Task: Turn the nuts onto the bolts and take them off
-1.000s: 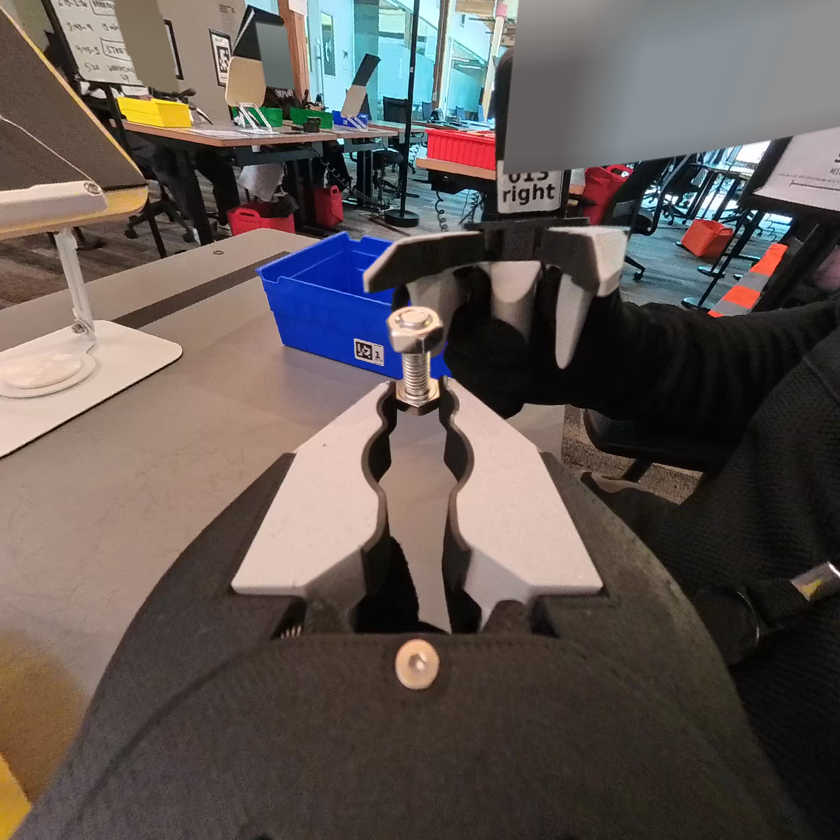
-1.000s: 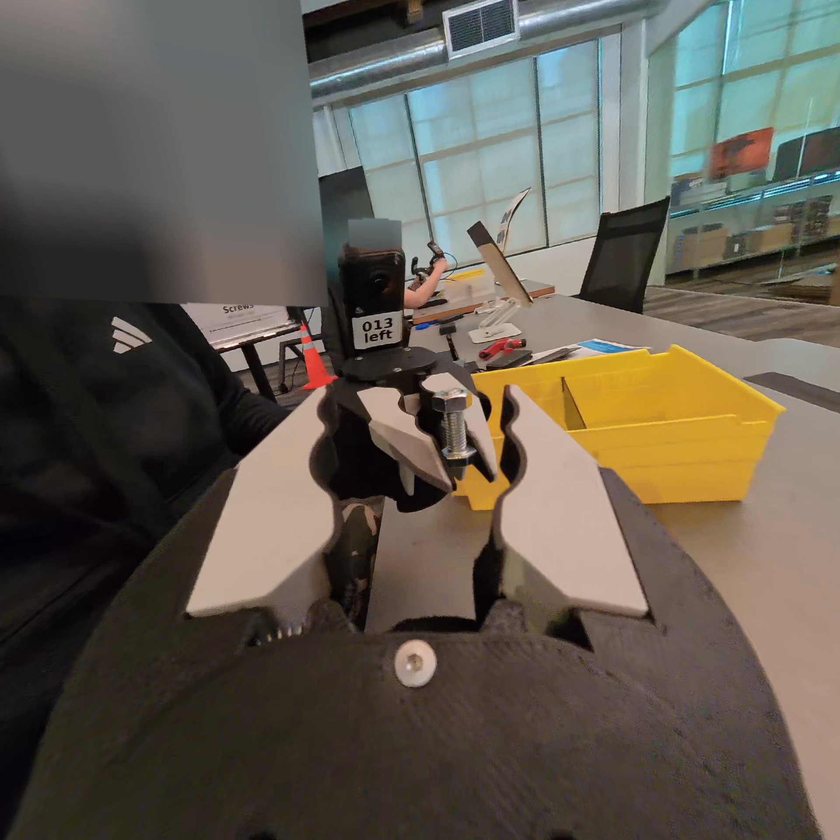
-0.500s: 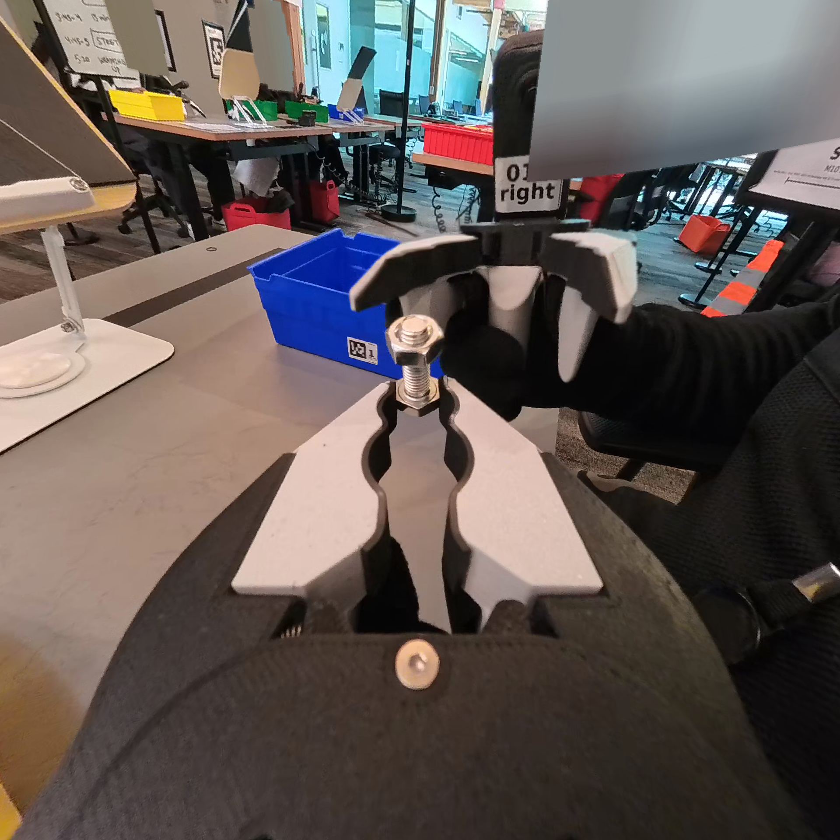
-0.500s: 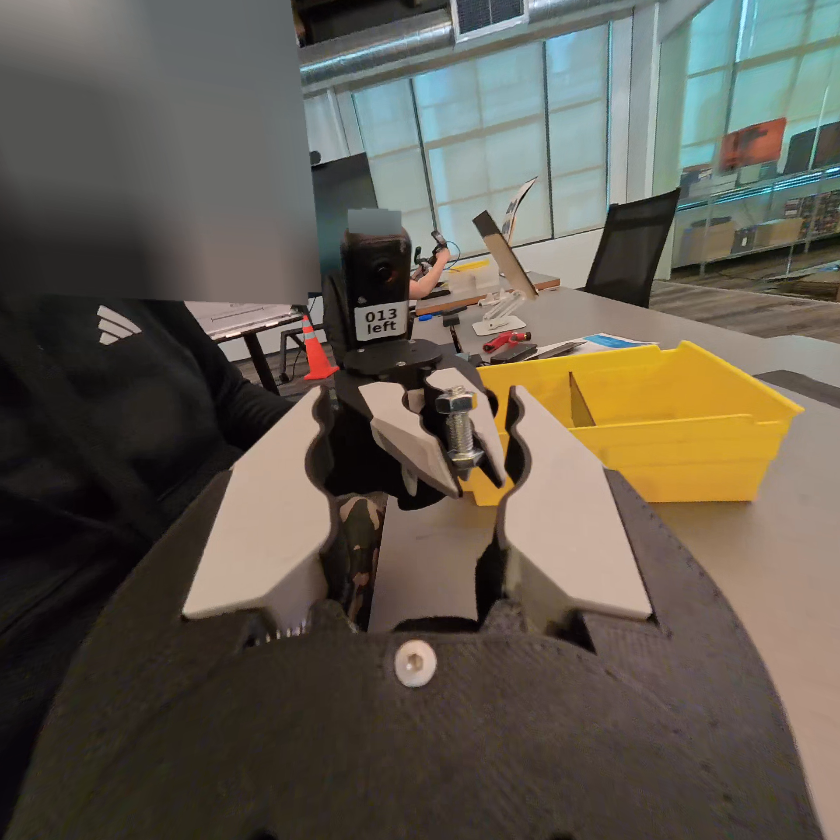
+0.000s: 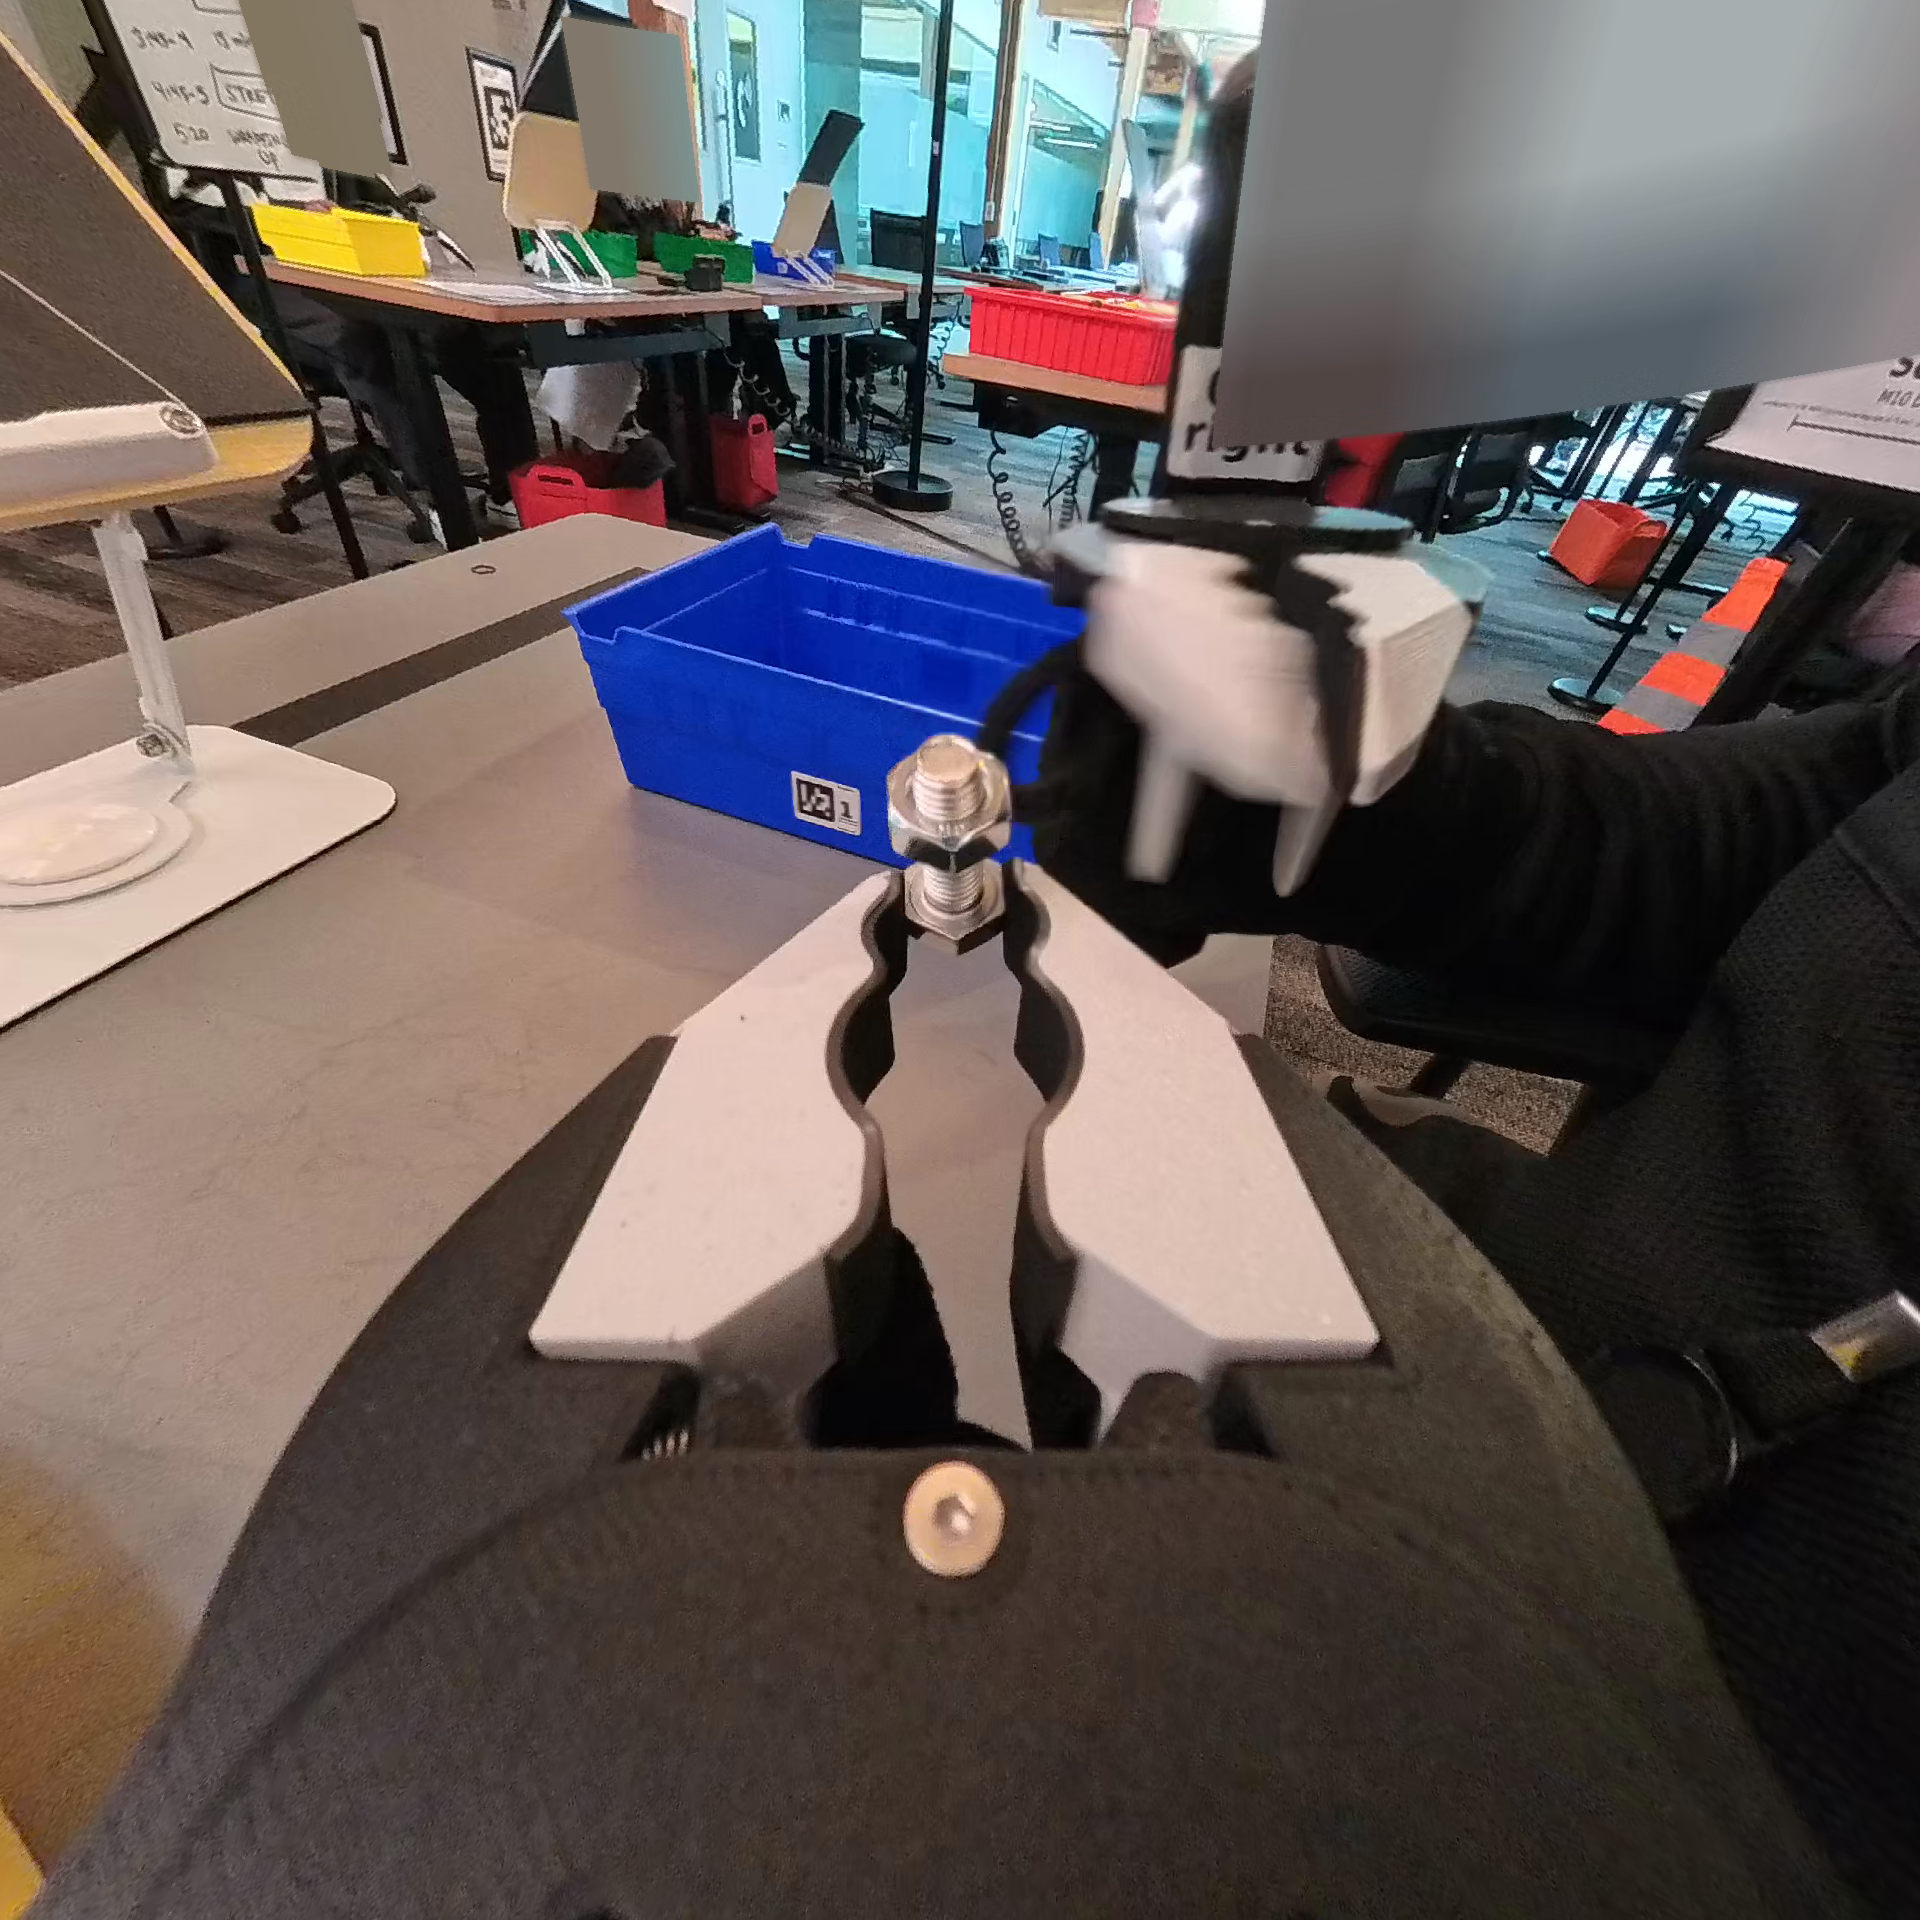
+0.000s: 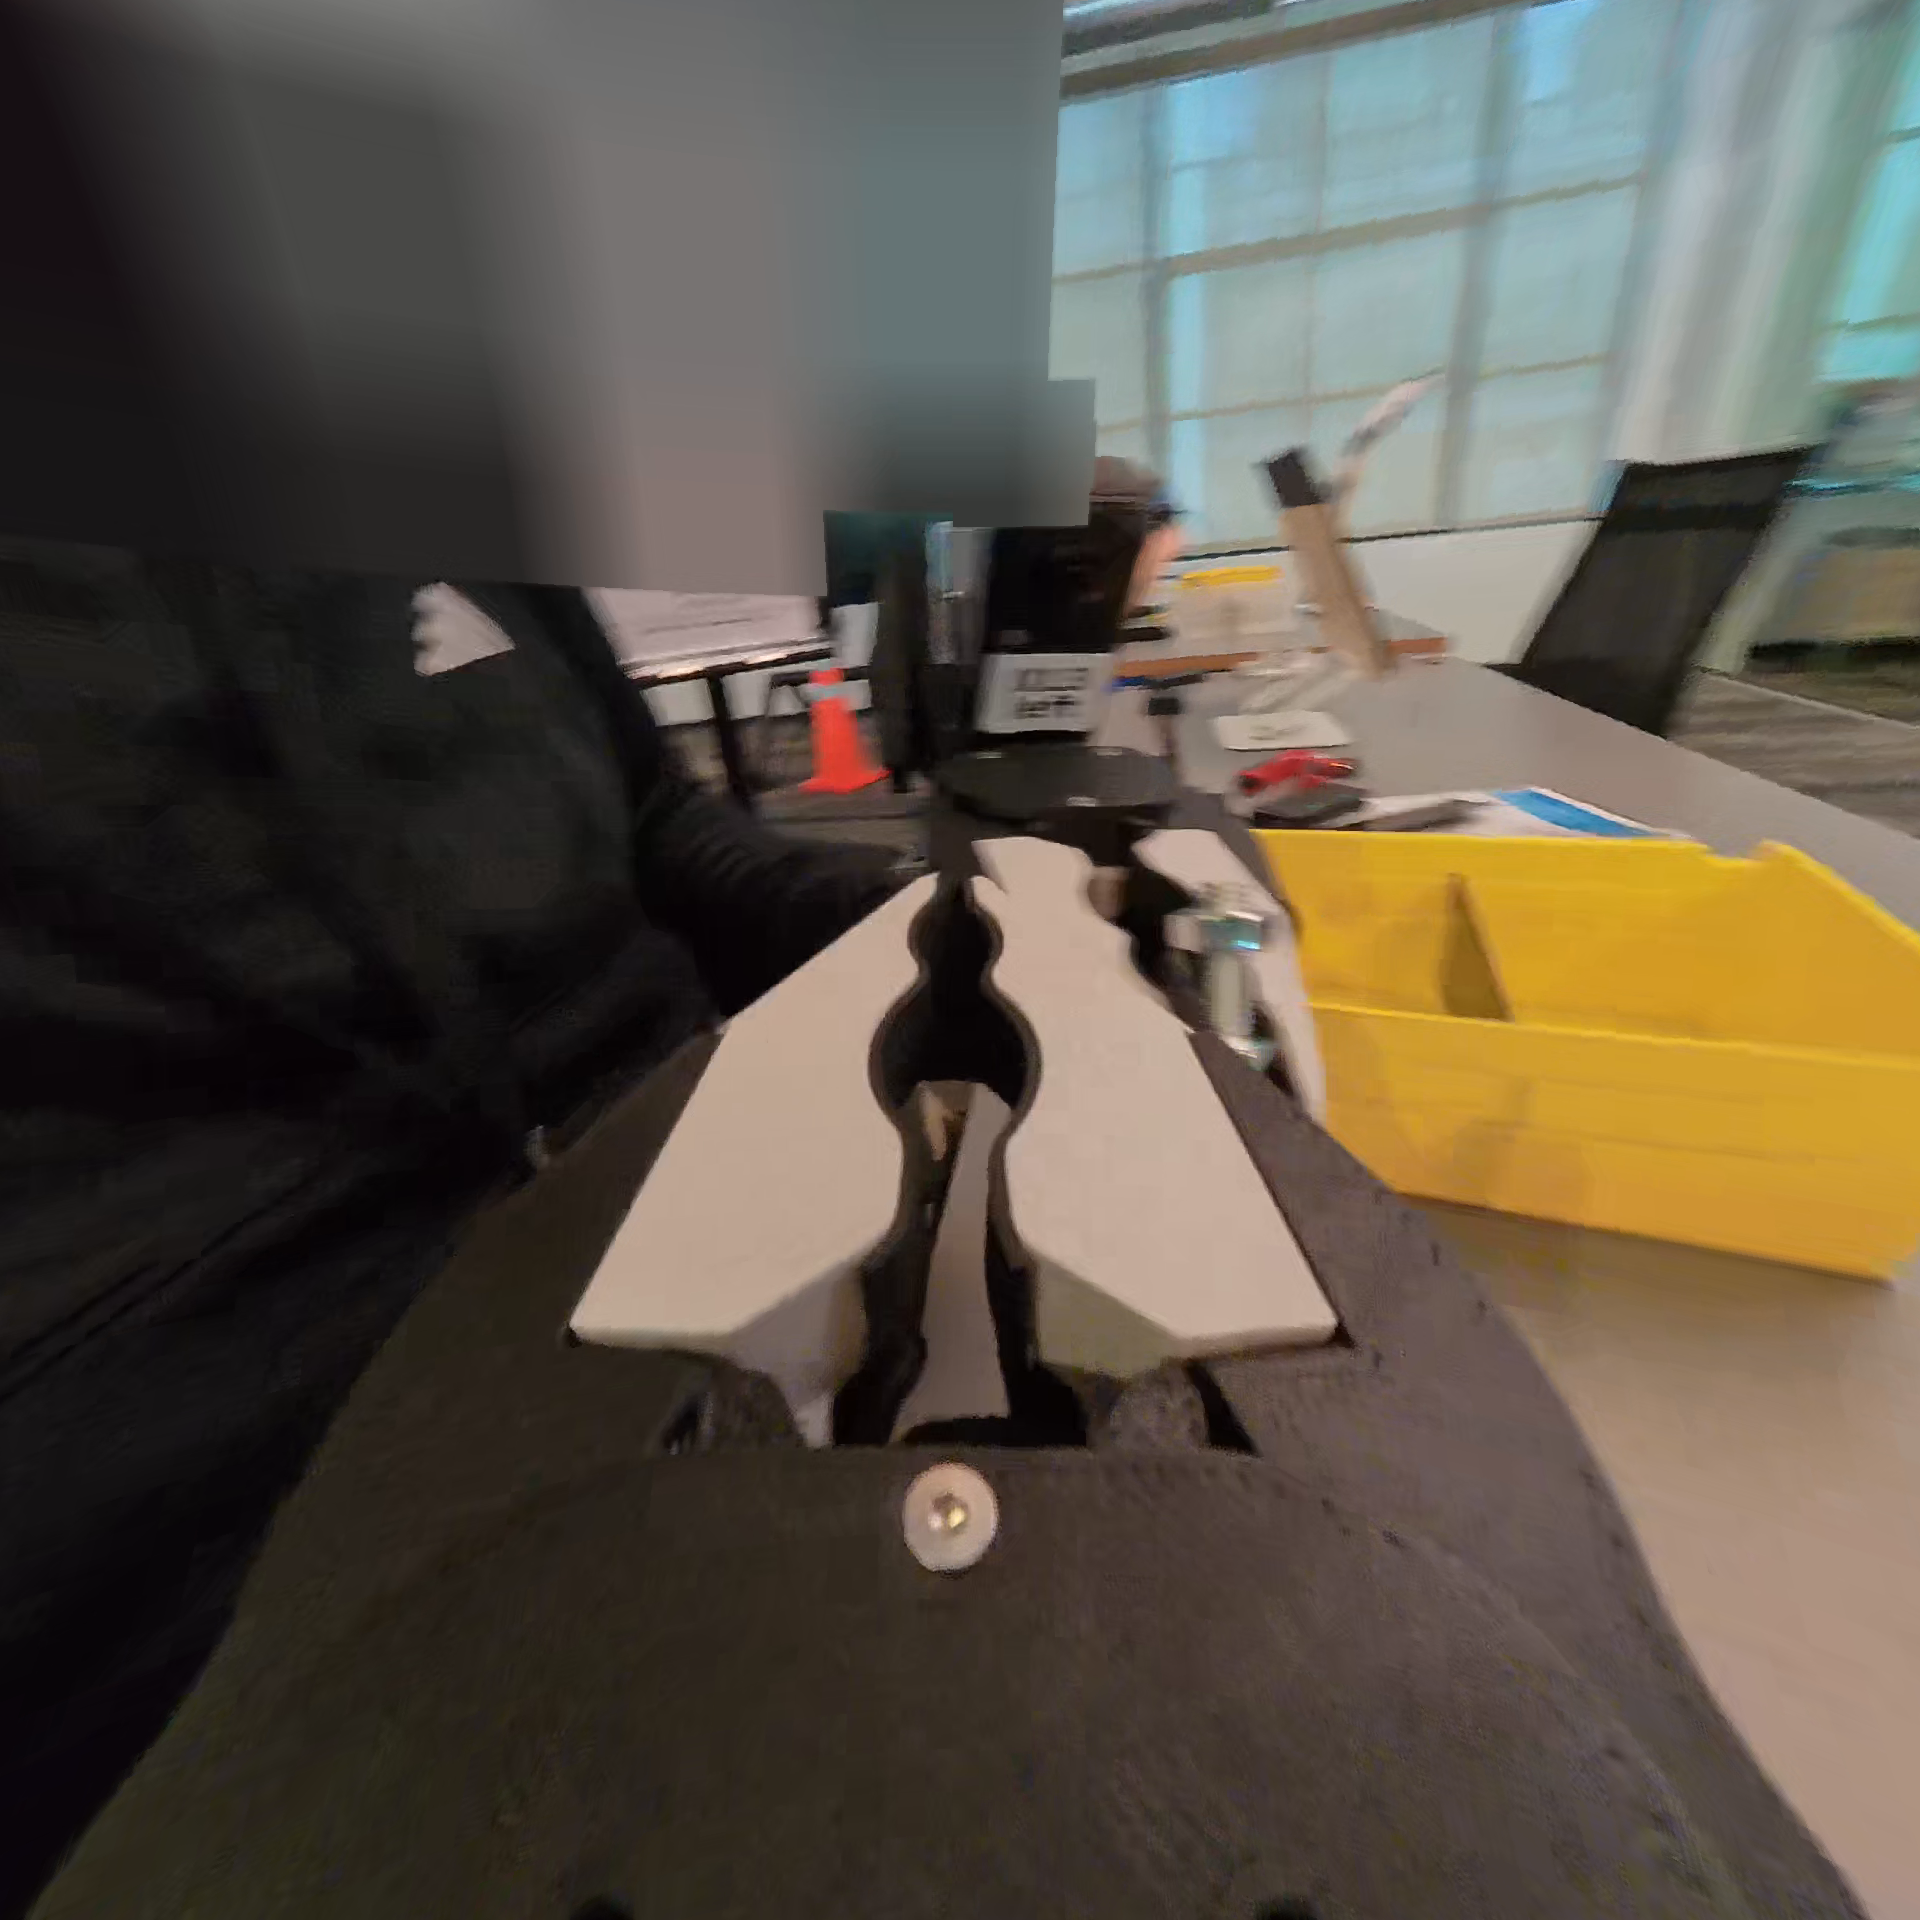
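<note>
A grey table (image 5: 260,1091) carries a blue bin (image 5: 727,717) on one side and a yellow divided bin (image 6: 1621,1091) on the other. Above its near edge the left gripper (image 5: 948,925) has its jaws pinched tight on the head of an upright bolt (image 5: 945,883). A nut (image 5: 948,821) sits near the bolt's top, and the right gripper (image 6: 961,883), jaws drawn together on nothing, hangs just beside the bolt, clear of it.
</note>
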### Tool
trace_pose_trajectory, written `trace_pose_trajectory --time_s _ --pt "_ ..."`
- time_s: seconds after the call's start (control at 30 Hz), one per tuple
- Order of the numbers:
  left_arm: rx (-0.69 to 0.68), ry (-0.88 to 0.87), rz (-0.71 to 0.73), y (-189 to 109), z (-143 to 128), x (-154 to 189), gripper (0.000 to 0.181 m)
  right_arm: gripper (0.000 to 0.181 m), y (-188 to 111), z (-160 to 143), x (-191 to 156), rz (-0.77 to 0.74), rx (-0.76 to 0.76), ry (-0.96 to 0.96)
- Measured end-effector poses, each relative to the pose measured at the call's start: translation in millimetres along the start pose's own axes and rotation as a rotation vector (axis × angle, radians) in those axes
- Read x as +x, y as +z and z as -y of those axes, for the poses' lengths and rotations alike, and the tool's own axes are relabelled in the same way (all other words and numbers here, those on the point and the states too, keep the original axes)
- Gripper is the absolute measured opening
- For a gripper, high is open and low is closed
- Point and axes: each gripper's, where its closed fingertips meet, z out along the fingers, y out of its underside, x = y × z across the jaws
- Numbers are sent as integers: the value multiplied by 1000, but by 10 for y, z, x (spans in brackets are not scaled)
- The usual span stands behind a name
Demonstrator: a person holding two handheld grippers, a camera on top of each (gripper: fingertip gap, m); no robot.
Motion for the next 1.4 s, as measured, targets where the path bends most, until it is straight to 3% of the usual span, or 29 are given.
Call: trace_pose_trajectory --time_s 0.1,0.17,0.2,0.23,0.33,0.37,0.4,0.47,0.57,0.63,0.8,0.93,1.1,1.17,1.23,1.33,1.4 --pt "5 0 2 -10 17 -6 16 7 -14 21 -15 -16 -8 -25" --pt "3 4 -2 -3 18 11 17 53 -61 83 185 -123 36 0" --pt "2 5 -5 4 16 24 16 67 -74 75 272 -163 35 18" --pt "0 6 -9 11 13 36 16 69 -73 54 303 -173 29 27" --pt "-2 7 -8 15 7 44 16 45 -18 -4 160 -97 4 17" --pt "-2 5 -4 12 6 34 17 0 -14 -16 -5 -9 -12 -12" --pt "-1 0 -5 8 6 27 16 0 -16 -19 -118 49 -26 -24" --pt "3 -4 -8 6 8 20 16 1 -28 -11 -89 27 -30 -22" --pt "-3 -3 -20 32 -7 50 16 40 -90 19 206 -135 -3 0" --pt "-7 1 -33 61 -14 85 16 54 -121 -35 369 -228 -32 6" --pt "-33 29 -77 144 -57 185 16 15 -70 -215 353 -236 -116 3" --pt "-24 10 -107 187 -60 228 16 15 -115 -231 356 -253 -123 7" --pt "30 -19 -125 168 34 219 22 15 -259 -13 403 -294 -66 -17" --pt "35 -24 -118 144 44 182 19 15 -449 93 505 -357 -90 -36" --pt "49 -12 -123 107 64 169 0 16 -812 174 733 -494 -143 -39" --pt "29 3 -104 85 52 119 0 16 -1662 133 1179 -770 -258 53" --pt "10 15 -100 73 42 95 0 16 -2336 -92 1441 -978 -401 136"
